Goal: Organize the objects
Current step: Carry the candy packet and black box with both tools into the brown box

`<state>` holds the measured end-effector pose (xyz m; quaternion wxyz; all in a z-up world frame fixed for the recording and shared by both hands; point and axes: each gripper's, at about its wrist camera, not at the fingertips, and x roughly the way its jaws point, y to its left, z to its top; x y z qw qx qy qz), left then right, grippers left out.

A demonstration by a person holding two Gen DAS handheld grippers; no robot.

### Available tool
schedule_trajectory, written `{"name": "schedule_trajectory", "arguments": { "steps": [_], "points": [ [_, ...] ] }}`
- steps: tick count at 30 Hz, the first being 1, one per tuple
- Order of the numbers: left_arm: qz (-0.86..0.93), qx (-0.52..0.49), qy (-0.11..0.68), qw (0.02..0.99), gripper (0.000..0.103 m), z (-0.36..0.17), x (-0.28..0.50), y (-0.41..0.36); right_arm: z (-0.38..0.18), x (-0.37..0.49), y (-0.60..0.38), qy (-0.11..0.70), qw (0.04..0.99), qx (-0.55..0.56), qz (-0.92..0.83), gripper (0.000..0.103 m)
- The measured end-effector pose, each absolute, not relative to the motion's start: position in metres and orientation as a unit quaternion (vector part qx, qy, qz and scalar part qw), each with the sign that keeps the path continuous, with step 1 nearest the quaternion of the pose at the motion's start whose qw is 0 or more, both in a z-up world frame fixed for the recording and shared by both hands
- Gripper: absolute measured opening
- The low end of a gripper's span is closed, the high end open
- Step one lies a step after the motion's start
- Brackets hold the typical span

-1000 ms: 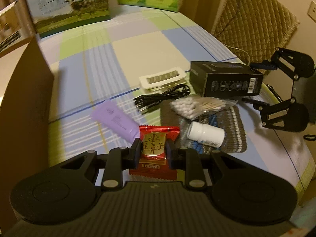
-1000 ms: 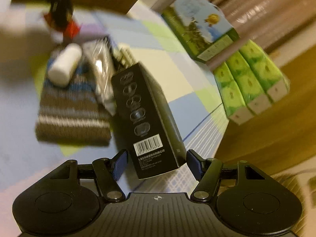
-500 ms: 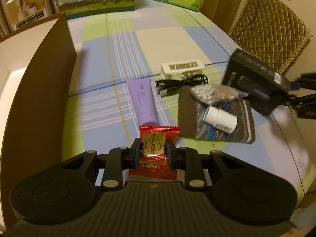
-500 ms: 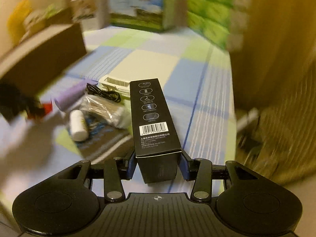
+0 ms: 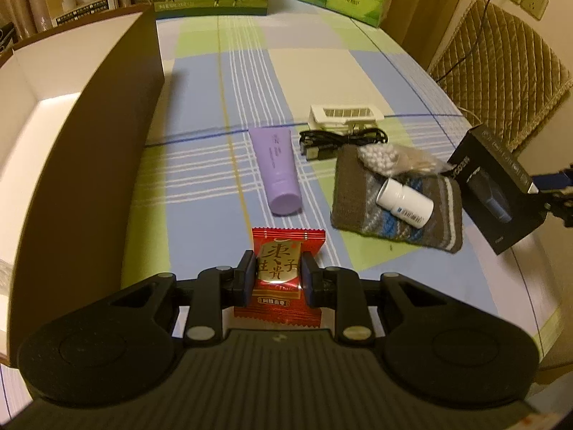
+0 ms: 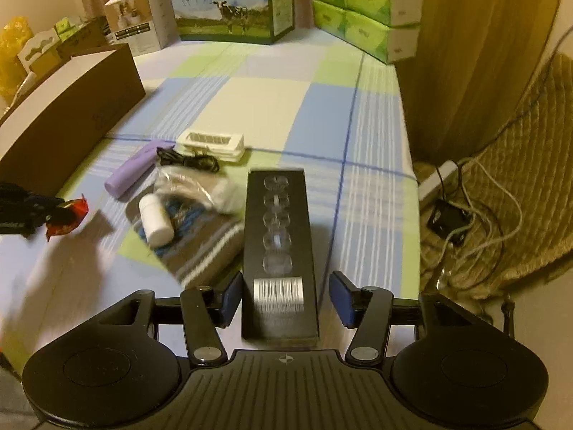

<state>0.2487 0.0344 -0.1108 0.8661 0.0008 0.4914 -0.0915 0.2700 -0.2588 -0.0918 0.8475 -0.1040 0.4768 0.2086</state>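
Your left gripper [image 5: 278,275] is clenched on the red candy packet [image 5: 283,268], pads pressing its middle so the crimped ends stick out front and back. The packet rides clear of the counter [image 5: 322,71], which suits a carry toward the open cardboard box [image 5: 107,114] just to its left.

Your right gripper [image 6: 283,295] has the black carton [image 6: 277,236] between its blue pads, lying lengthwise along the fingers, barcode end nearest the camera. The jaws are opening; gaps show on both sides, wider on the right, so the pads are not pressing it. Blur on the barcode makes it unclear what supports the carton. From the left wrist view it sits tilted at the far right, off the cloth.

Left on the counter:
- purple tube [image 5: 277,172], lying alone, cap toward you
- white clip-like case [image 5: 343,116], with the black cable [image 5: 336,139] coiled against it
- knitted pouch [image 5: 394,208], carrying the white bottle [image 5: 404,202] and the bag of cotton swabs [image 5: 390,157]

My read: small loose things lie clustered mid-counter, within reach of both hands. The box looks like the destination; the candy goes first.
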Motion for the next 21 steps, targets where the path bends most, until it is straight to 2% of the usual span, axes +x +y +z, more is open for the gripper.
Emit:
{"name": "schedule_trajectory", "arguments": {
  "steps": [7,8,9,11,21],
  "points": [
    [-0.088,-0.007,0.481,0.872,0.022,-0.101,0.245,0.035,-0.112,0.286,-0.242,0.488,0.838,-0.137,0.203,0.051],
    [-0.088,-0.010,0.480,0.873,0.022,-0.099,0.243,0.036,-0.114,0.286,-0.241,0.489,0.837,-0.138,0.201,0.048],
    [-0.088,-0.011,0.478,0.874,0.022,-0.097,0.242,0.037,-0.115,0.286,-0.241,0.488,0.837,-0.139,0.202,0.041],
    [-0.089,-0.014,0.475,0.875,0.022,-0.093,0.240,0.039,-0.114,0.284,-0.241,0.487,0.838,-0.141,0.201,0.041],
    [-0.108,-0.025,0.451,0.886,0.022,-0.070,0.234,0.048,-0.080,0.258,-0.246,0.464,0.860,-0.103,0.187,0.040]
  ]
}}
